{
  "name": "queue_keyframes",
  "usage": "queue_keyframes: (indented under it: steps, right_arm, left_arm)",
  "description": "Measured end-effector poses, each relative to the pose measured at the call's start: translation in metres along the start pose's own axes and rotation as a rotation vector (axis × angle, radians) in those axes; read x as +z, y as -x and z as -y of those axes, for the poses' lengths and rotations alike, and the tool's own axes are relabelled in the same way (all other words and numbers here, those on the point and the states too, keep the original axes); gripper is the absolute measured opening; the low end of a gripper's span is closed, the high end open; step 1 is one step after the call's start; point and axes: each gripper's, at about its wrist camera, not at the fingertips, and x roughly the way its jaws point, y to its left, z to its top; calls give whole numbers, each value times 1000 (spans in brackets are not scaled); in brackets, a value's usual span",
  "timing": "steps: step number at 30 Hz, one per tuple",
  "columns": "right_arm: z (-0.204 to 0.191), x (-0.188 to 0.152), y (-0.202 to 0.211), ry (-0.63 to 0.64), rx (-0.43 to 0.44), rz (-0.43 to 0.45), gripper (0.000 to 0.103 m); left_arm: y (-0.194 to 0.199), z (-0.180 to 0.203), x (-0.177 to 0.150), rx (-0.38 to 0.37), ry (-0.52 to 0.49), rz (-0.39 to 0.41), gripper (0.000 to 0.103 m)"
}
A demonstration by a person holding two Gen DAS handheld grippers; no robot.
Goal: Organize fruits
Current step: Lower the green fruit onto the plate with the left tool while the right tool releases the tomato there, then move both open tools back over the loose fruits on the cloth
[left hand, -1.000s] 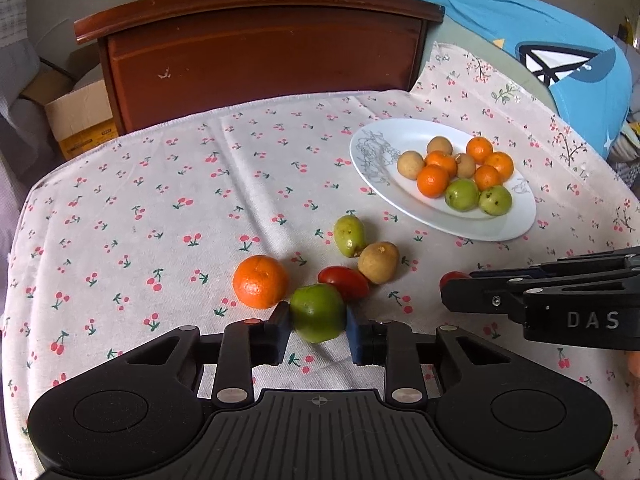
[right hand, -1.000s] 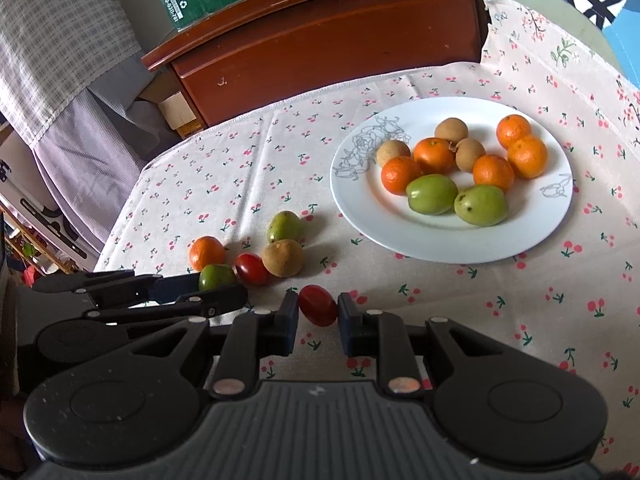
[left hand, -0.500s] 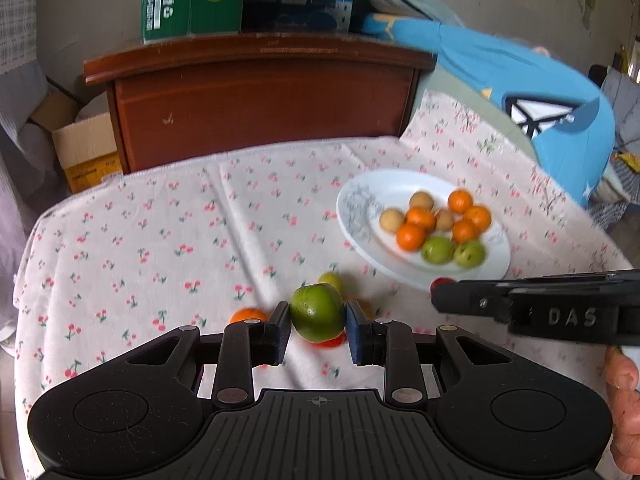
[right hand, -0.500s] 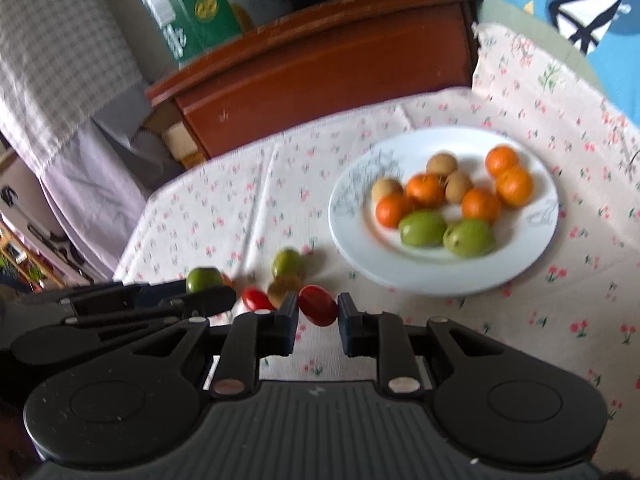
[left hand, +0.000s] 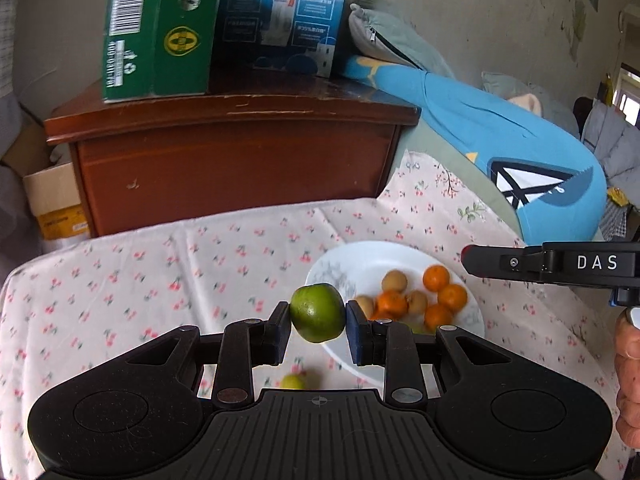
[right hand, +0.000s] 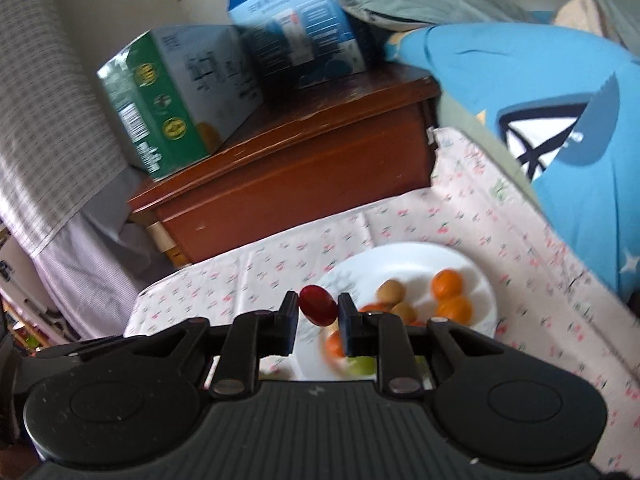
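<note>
white plate (left hand: 404, 252) on the worktop (left hand: 160, 272) already has many fruits in it: little oranges (left hand: 436, 278), brown ones and green ones. left hand-held gripper (left hand: 318, 322) is pinching a green fruit (left hand: 317, 313), up in the air beside the plate. right hand-held gripper (right hand: 318, 316) is pinching a small red fruit (right hand: 318, 305) above the plate's near edge. both still need to go in the plate, and at least one more green fruit (left hand: 294, 381) lies on the cloth

Black plastic left gripper (left hand: 318, 316) w/ ribbed base, round screws, right gripper (right hand: 318, 310) marked "DAS"
</note>
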Motion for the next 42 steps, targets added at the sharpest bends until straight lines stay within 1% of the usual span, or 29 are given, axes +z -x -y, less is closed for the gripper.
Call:
queue_keyframes:
  steps: [5, 7, 11, 17, 26, 28, 29, 31, 33, 35, 37, 39, 41, 42]
  right_arm:
    - [24, 10, -17, -88, -29, -16, 21]
    - [33, 11, -24, -117, -44, -26, 21]
    - [45, 10, -37, -168, -69, -56, 21]
    - [52, 7, -53, -185, -98, -90, 21]
    - [59, 4, -68, -214, -137, -115, 21]
    - [60, 3, -70, -221, -140, -120, 22]
    - [61, 3, -71, -227, -142, -121, 24]
    - [61, 2, -72, -238, -144, -118, 25]
    - [62, 3, -71, -250, -144, -111, 25]
    - [63, 5, -70, -269, -133, -103, 26]
    - [62, 8, -67, -275, -126, -90, 30]
    - [60, 11, -63, -270, -124, -72, 36]
    - [58, 14, -60, -259, -116, -59, 38]
    - [55, 16, -58, -250, -112, -54, 39]
  left_arm:
    - [-27, 3, 8, -21, -5, -18, 26]
    - [-38, 5, 9, -31, -17, -27, 26]
    - [-58, 5, 10, -53, -1, -55, 26]
    - [-80, 10, 15, -69, -2, -64, 26]
    - [-102, 15, 19, -99, 10, -76, 26]
    - [-105, 16, 19, -104, 8, -77, 26]
    - [-105, 16, 19, -98, 11, -69, 29]
    - [-104, 16, 20, -101, 20, -64, 29]
    - [-100, 15, 23, -109, 29, -60, 34]
    - [-94, 15, 27, -96, 36, -45, 55]
    - [-85, 15, 31, -85, 36, -22, 61]
    - [-77, 14, 36, -78, 35, -14, 61]
    - [-67, 12, 40, -62, 39, -13, 69]
    - [-63, 11, 41, -52, 39, -9, 70]
